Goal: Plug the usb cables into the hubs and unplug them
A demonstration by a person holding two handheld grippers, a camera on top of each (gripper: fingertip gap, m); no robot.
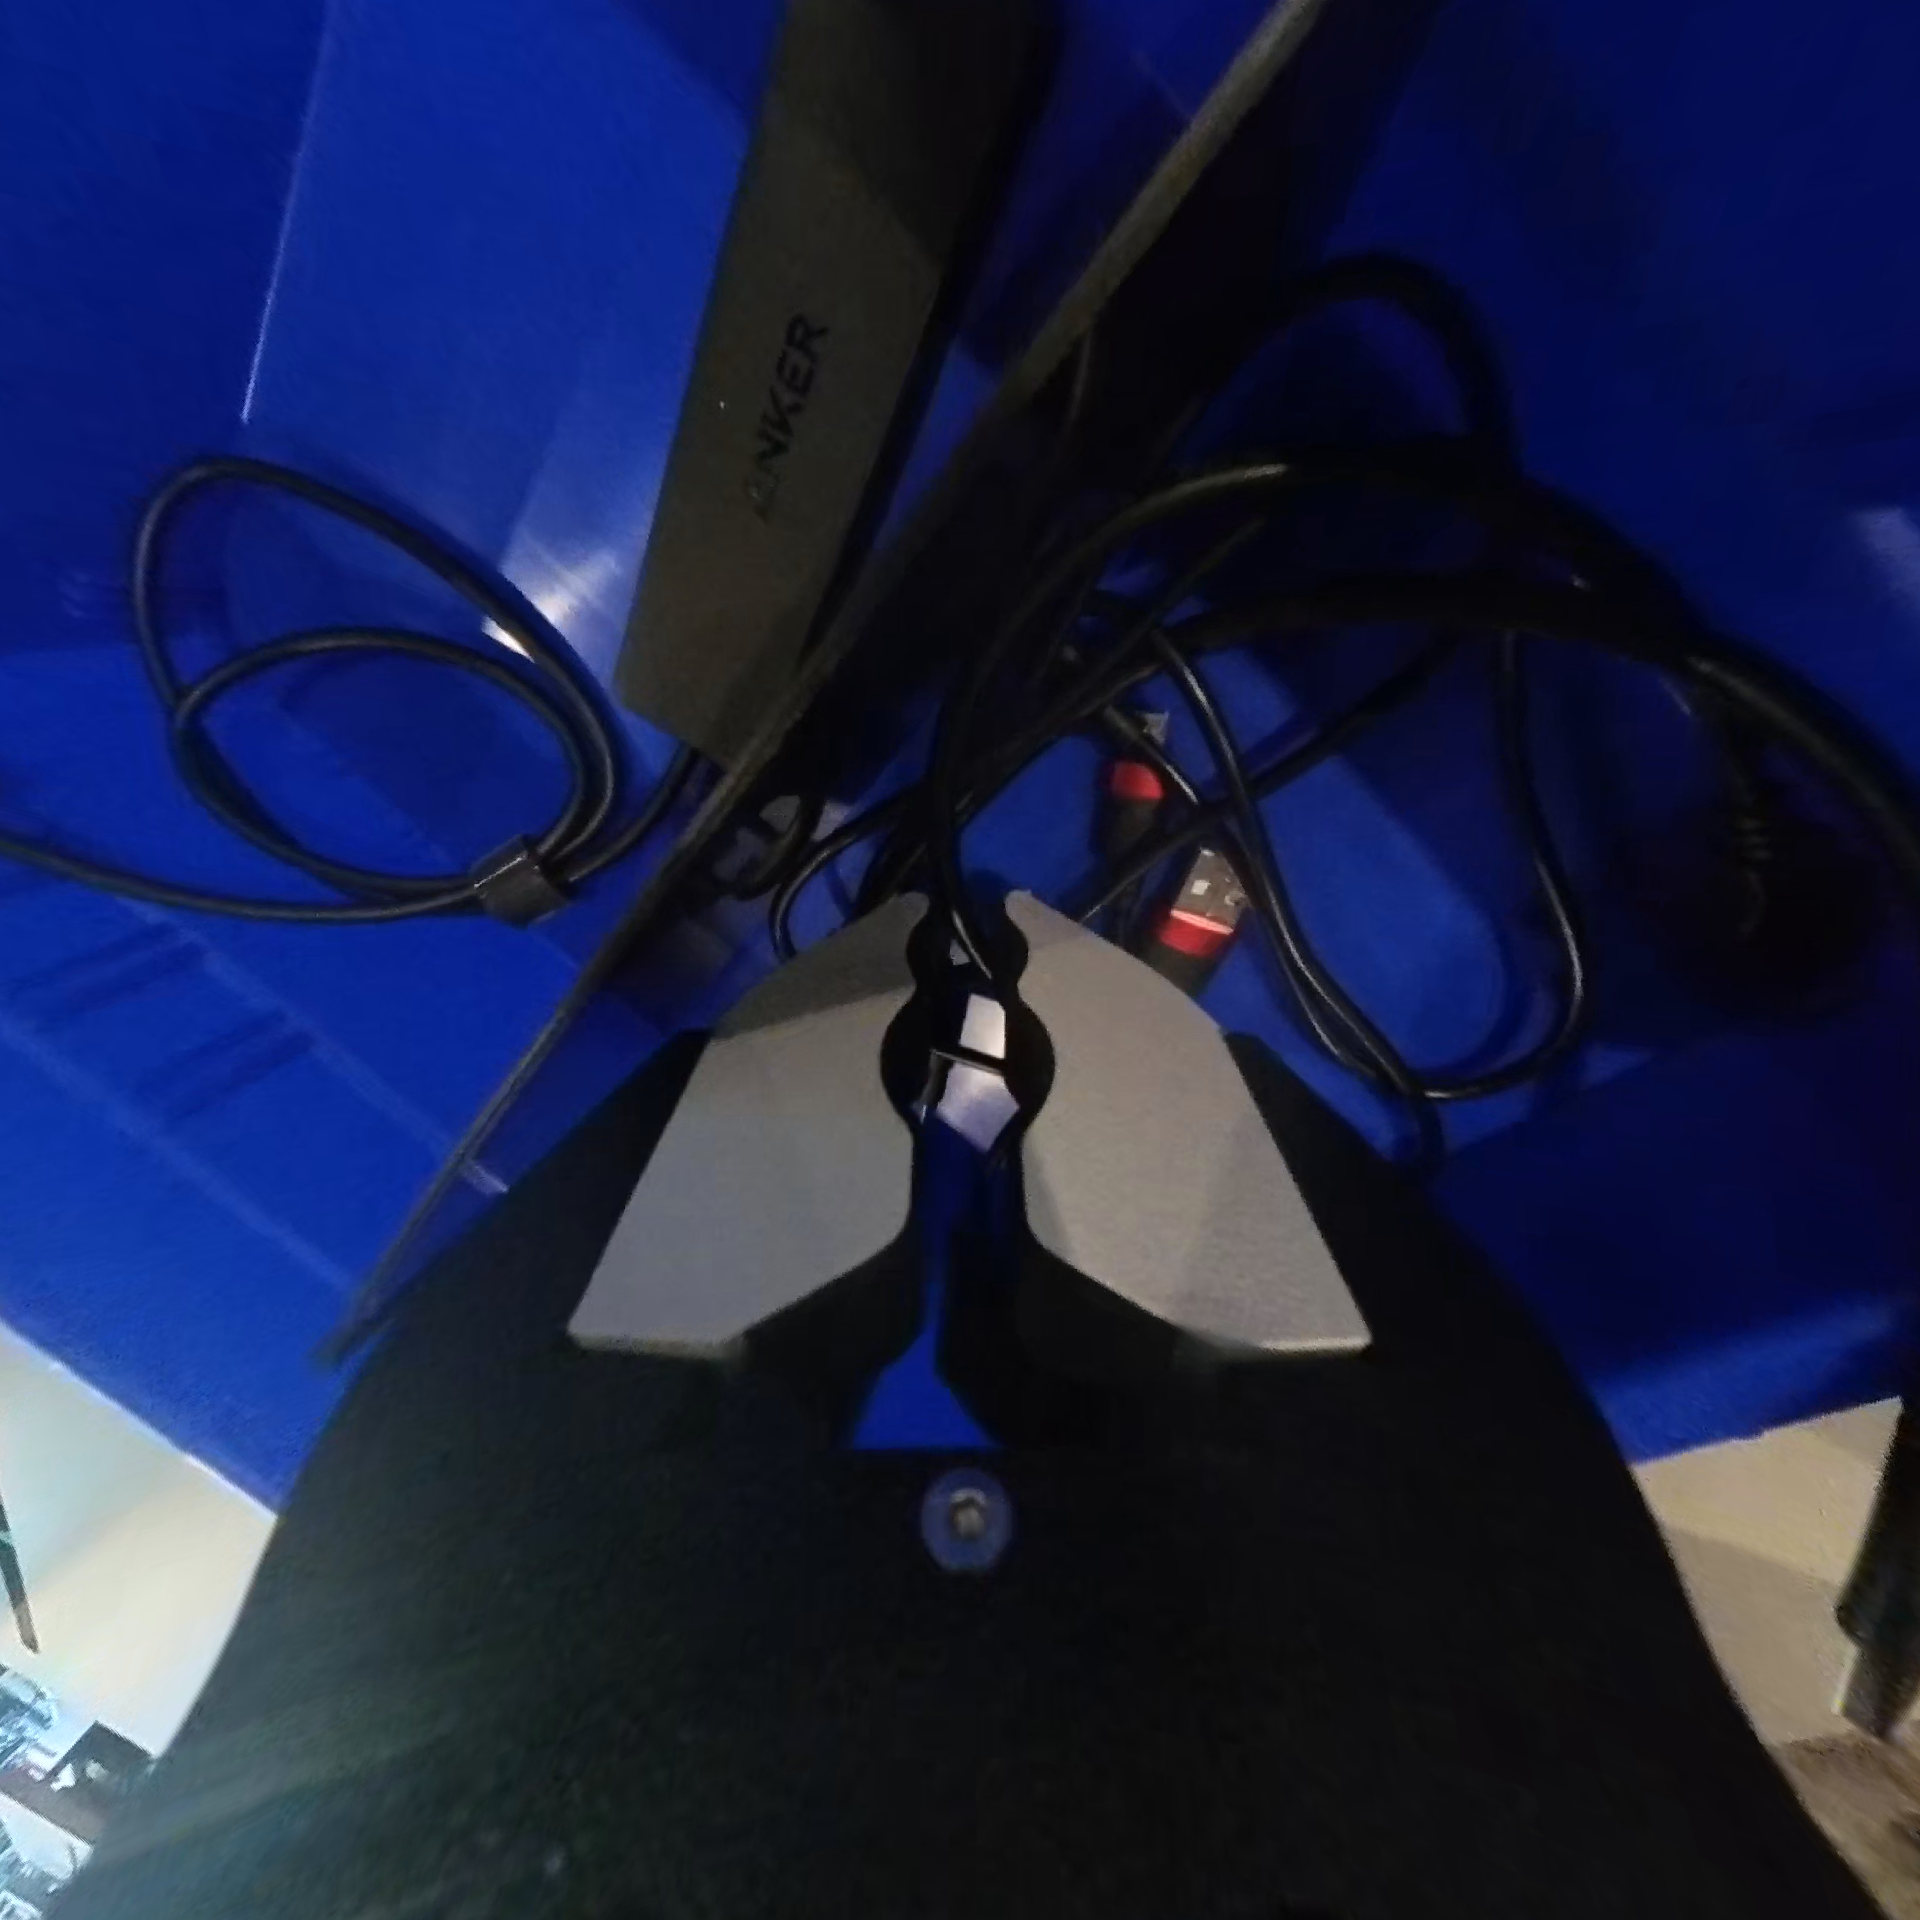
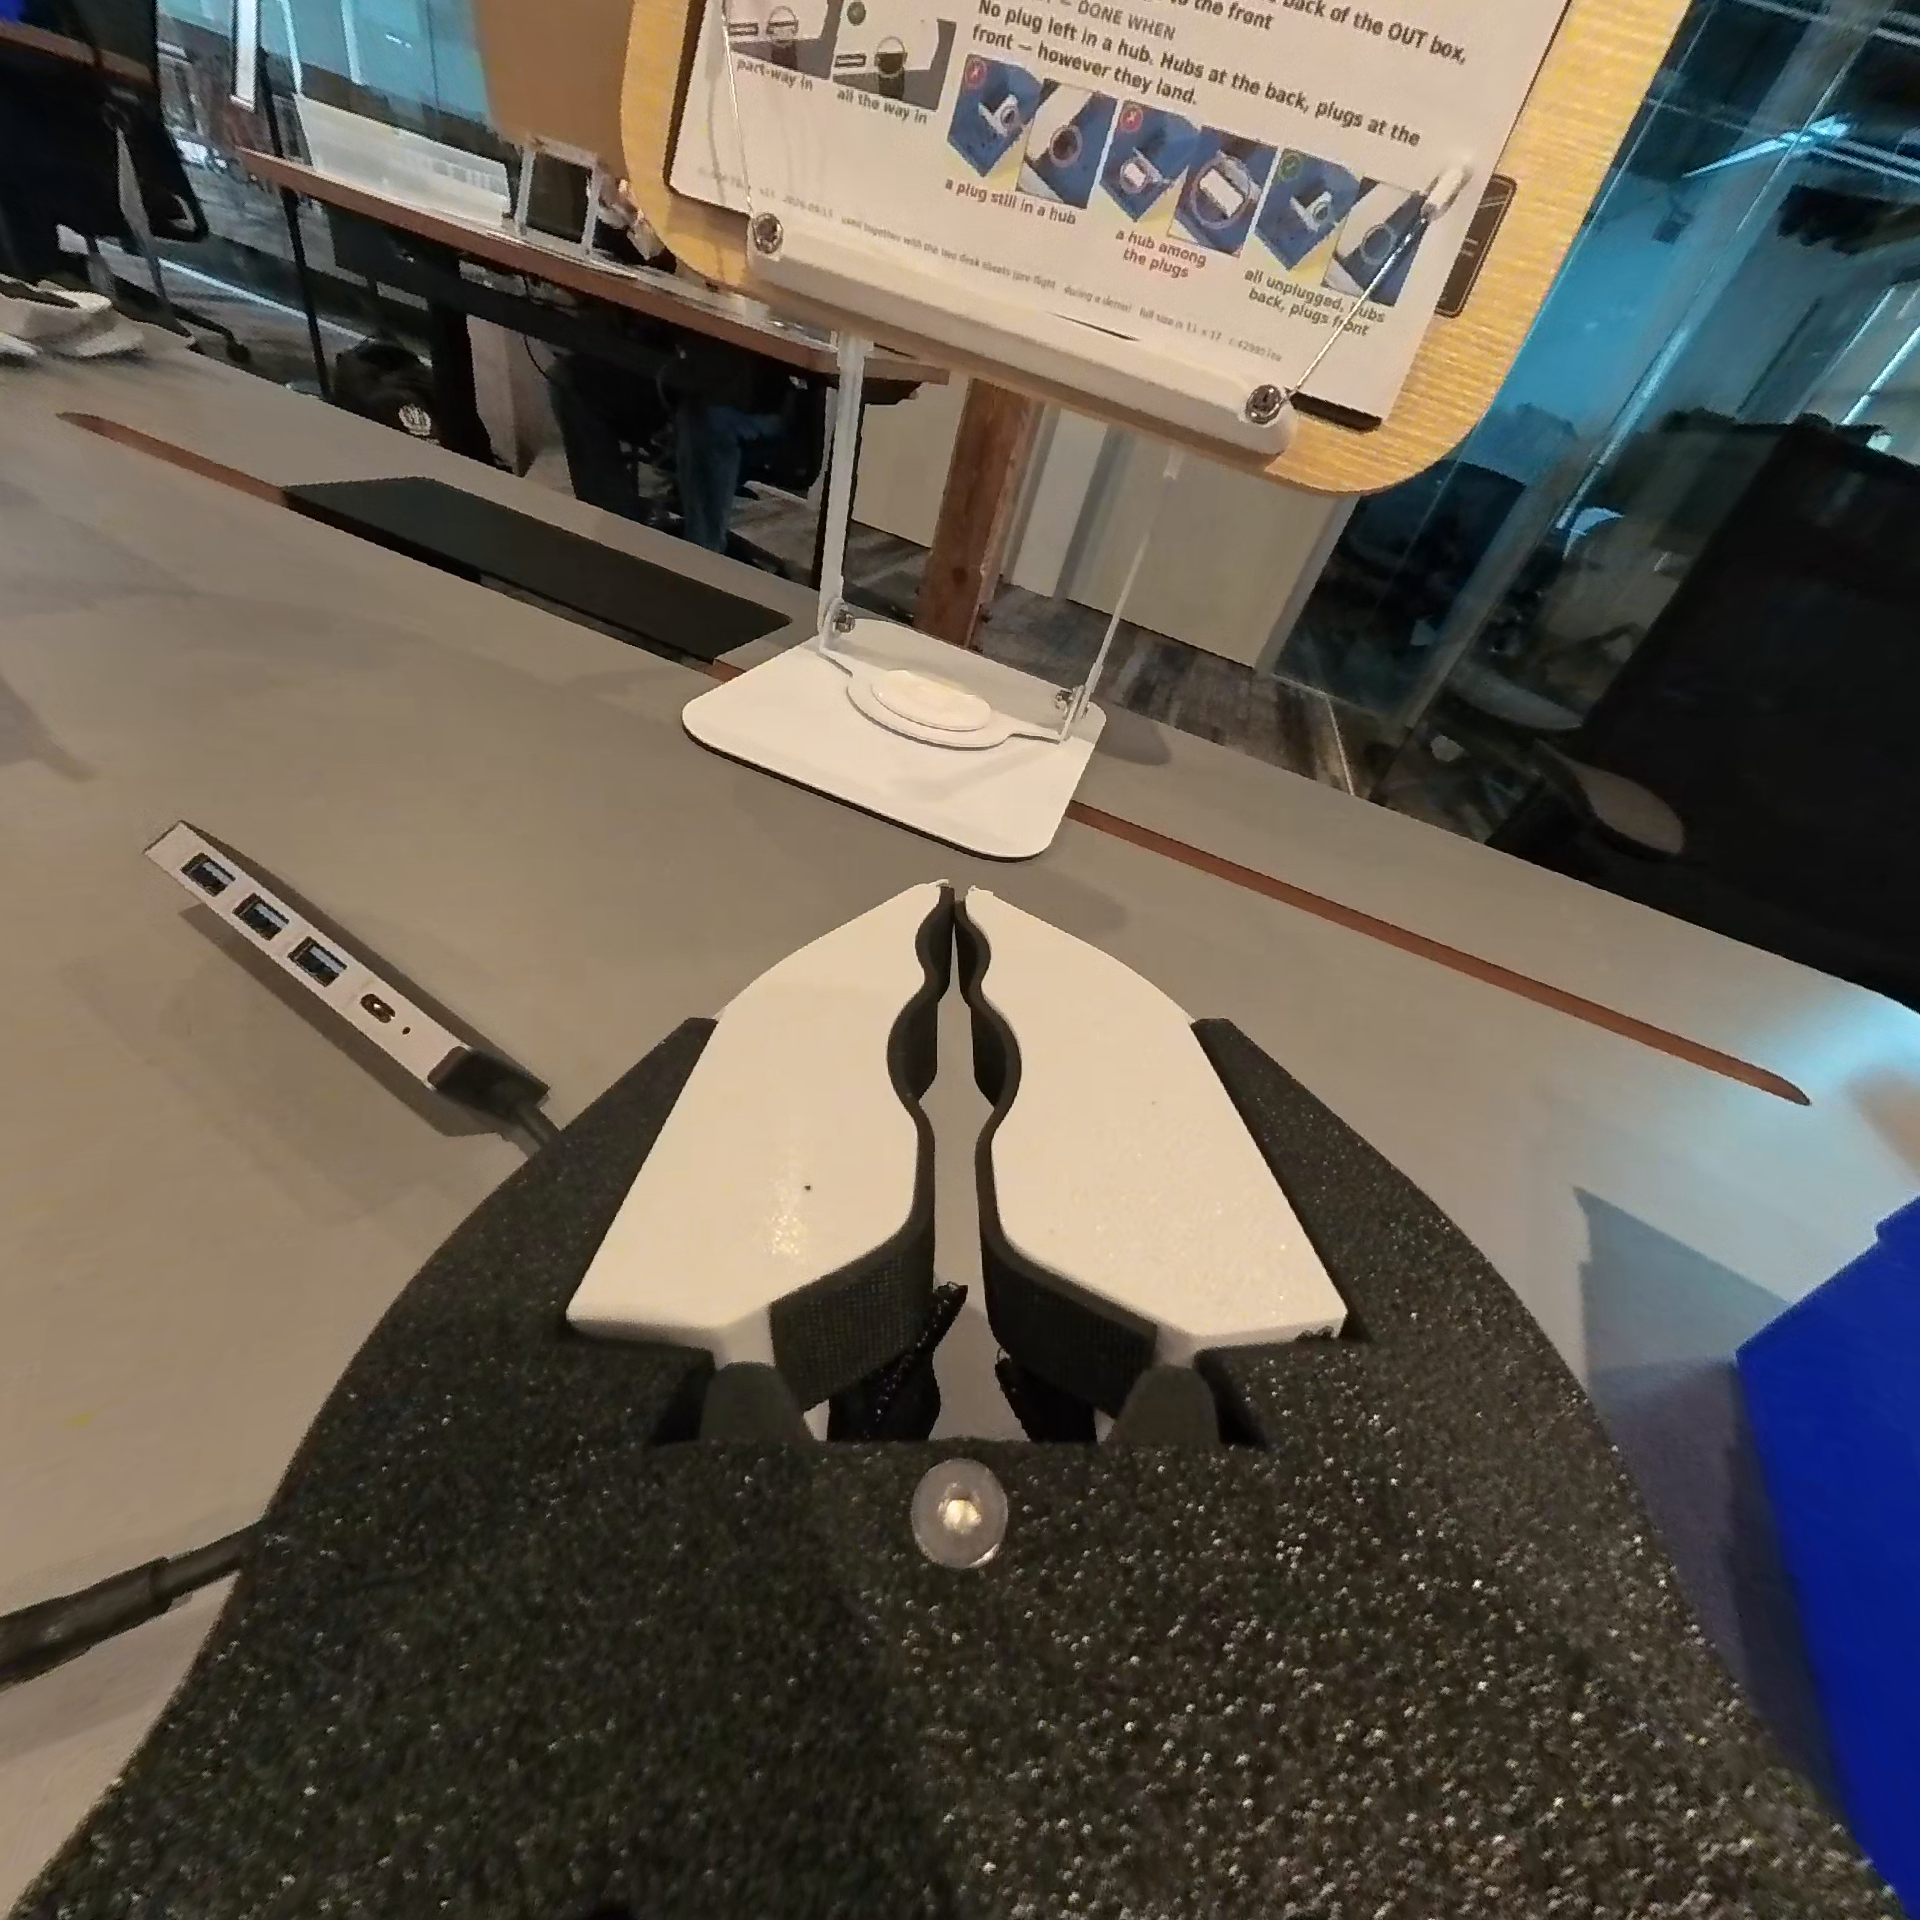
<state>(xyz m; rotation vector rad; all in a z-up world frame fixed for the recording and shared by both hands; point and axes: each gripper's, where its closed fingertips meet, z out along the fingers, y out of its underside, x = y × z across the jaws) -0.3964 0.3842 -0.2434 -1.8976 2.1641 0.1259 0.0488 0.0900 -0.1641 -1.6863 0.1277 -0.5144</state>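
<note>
One dark printed hub point(image 1: 790, 416) lies among cables point(image 1: 1195, 644).

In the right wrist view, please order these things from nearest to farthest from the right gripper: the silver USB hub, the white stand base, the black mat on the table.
1. Silver USB hub, left of the right gripper, on the grey table.
2. White stand base, ahead of the fingers, slightly left.
3. Black mat, far left, near the table's back edge.

- You see a brand name printed in dark letters on the dark grey hub point(image 1: 800, 416) inside the blue bin point(image 1: 312, 312).
- You see printed instructions with small captioned photos on the white sheet point(image 2: 1101, 135) above the worktop's point(image 2: 416, 727) far edge.
</note>
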